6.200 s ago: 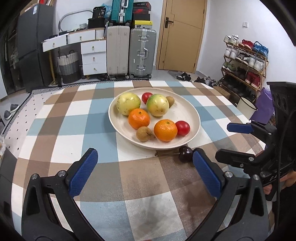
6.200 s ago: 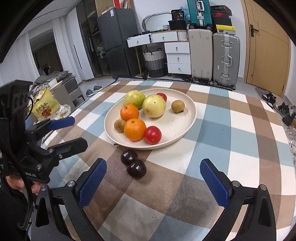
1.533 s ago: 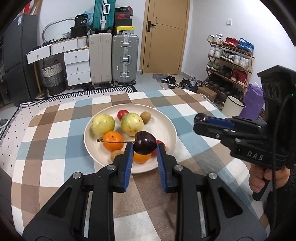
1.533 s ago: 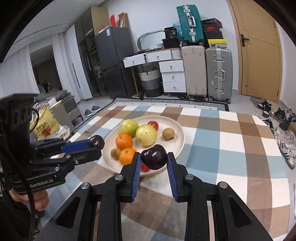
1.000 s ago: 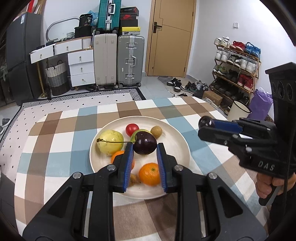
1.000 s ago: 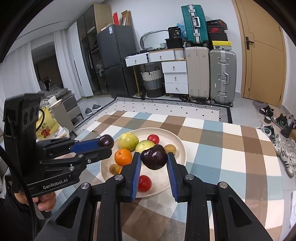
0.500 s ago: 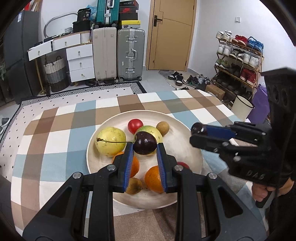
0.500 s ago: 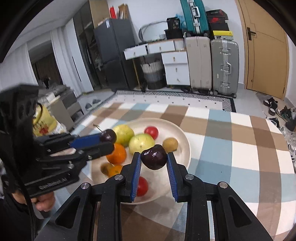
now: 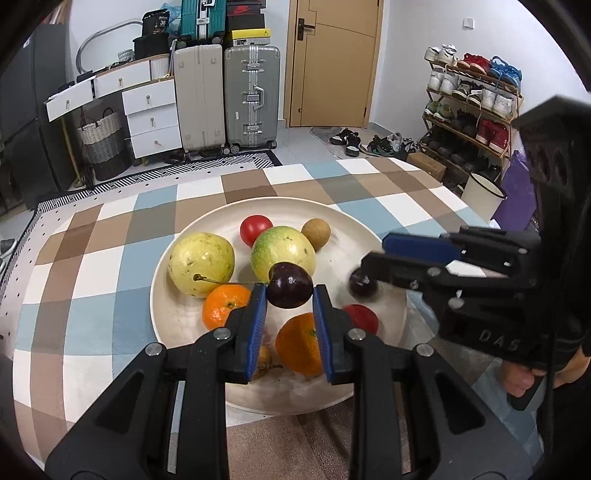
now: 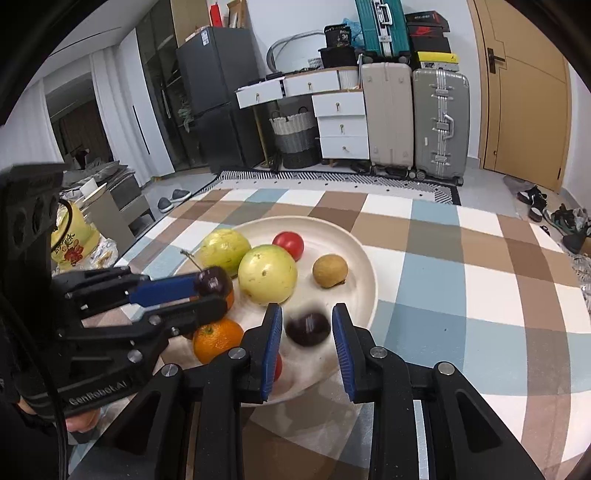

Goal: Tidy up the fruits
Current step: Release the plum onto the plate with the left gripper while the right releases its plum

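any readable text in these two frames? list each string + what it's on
"DAS" – body of the right gripper, left wrist view.
"GenRobot.AI" – body of the left gripper, right wrist view.
"36" – black bag on the white dresser.
Red print on the yellow bag: too blurred to read.
Labels on the shoe boxes over the suitcases: too small to read.

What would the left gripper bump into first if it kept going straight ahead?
Probably the big green-yellow fruit. The left gripper is shut on a dark cherry, and that fruit sits right behind it on the plate. Depth is hard to judge; if it is high enough it might pass over.
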Demonstrator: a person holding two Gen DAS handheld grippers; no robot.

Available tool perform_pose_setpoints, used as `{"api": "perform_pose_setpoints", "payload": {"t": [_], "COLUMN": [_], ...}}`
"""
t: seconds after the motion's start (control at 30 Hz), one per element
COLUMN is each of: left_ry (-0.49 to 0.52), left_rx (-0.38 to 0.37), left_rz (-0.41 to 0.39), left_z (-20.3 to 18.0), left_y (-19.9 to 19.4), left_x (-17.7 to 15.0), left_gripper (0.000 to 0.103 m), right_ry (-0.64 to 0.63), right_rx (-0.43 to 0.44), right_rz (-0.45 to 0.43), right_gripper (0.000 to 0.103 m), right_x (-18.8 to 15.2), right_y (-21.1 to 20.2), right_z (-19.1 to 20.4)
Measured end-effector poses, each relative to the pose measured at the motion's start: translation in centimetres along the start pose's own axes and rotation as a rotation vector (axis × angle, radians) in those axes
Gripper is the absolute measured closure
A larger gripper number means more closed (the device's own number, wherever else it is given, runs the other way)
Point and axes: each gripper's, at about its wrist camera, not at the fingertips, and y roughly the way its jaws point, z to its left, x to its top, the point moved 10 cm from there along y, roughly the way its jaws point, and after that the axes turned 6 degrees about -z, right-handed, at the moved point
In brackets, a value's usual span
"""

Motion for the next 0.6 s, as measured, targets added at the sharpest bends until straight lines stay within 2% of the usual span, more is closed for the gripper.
{"api": "perform_pose_setpoints", "payload": {"t": [0.13, 0.2, 0.27, 0.33, 0.37, 0.4, 0.47, 0.5, 0.53, 0.6], "left_ry": [-0.001, -0.009, -0.018, -0.026, -0.032, -0.037, -0.046, -0.053, -0.058, -0.075], "left_rx": [0.0, -0.002, -0.011, -0.007, -0.007, -0.006, 0.004, 0.007, 0.008, 0.017], "left_rz": [0.007, -0.002, -0.005, -0.009, -0.017, -0.028, -0.056, -0.071, -0.08, -0.098], "left_z": [0.0, 0.1, 0.2, 0.5, 0.7, 0.8, 1.3, 1.6, 1.8, 2.4], "left_y": [0.2, -0.1, -0.3, -0.5, -0.7, -0.9, -1.6, -1.9, -2.2, -2.8], "left_x": [-0.3, -0.1, 0.2, 0.4, 0.5, 0.7, 1.1, 1.3, 1.5, 1.8], "left_gripper": [0.08, 0.08, 0.078, 0.064, 0.05, 0.037, 0.023, 0.018, 0.017, 0.009], "right_ry": [0.004, 0.003, 0.006, 0.01, 0.016, 0.02, 0.036, 0.044, 0.052, 0.065], "right_rx": [-0.003, -0.003, -0.001, -0.001, -0.003, -0.002, -0.007, -0.009, -0.01, -0.006], "right_rz": [-0.008, -0.015, -0.032, -0.044, -0.048, -0.053, -0.081, -0.09, -0.1, -0.111], "right_gripper": [0.073, 0.065, 0.052, 0.05, 0.048, 0.042, 0.022, 0.018, 0.011, 0.007], "right_x": [0.4, 0.6, 1.0, 1.3, 1.5, 1.7, 2.2, 2.4, 2.5, 2.8], "right_y": [-0.1, -0.4, -0.8, -1.1, -1.3, -1.6, -2.2, -2.4, -2.6, -3.0], "right_z": [-0.2, -0.2, -0.2, -0.2, -0.3, -0.4, -0.9, -1.0, -1.2, -1.5]}}
